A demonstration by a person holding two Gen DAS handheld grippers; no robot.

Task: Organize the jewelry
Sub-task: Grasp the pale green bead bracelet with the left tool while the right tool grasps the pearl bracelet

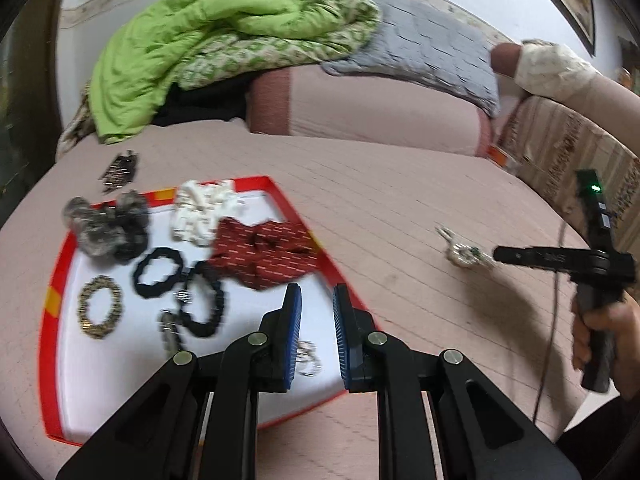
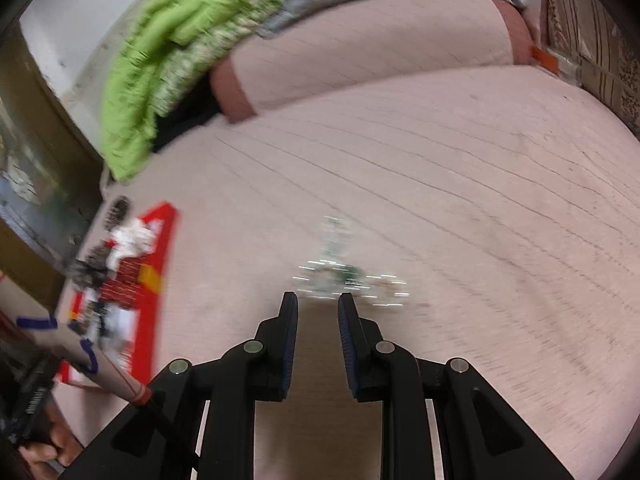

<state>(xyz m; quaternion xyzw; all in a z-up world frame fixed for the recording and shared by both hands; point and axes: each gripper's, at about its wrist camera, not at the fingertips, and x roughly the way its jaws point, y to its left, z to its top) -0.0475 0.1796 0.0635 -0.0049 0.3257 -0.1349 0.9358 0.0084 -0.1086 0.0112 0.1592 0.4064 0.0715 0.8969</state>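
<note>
**Right gripper lining up on the sparkly piece, tray's already half full**

So the right gripper (image 2: 318, 304) has its blue-padded jaws spread with nothing between them, nose pointed at a silvery trinket (image 2: 344, 276) with a bit of green in it, lying on the pink bedspread (image 2: 440, 160) just past the tips. The shot is too smeared to say what kind of piece it is. The left gripper (image 1: 317, 300) is also spread and empty, hanging over the near edge of the red-rimmed tray (image 1: 60, 280).

The tray holds a red scrunchie (image 1: 264, 252), a white one (image 1: 200, 212), a grey one (image 1: 104, 228), two black bands (image 1: 180, 284) and a gold bracelet (image 1: 99, 306). A dark clip (image 1: 120, 170) sits outside it on the bed, well apart from the trinket.

What could go wrong, my guess:
- The trinket looks thin and flat on soft fabric, so the pads may pinch bedspread along with it, or just shove it forward.
- If it's a chain, it could dangle and slide out on the way to the tray.
- The tray looks light, and a bump from the left gripper could shift it.

Writing: there's some lettering on the right gripper's arm in the left view, too blurry to read.
</note>
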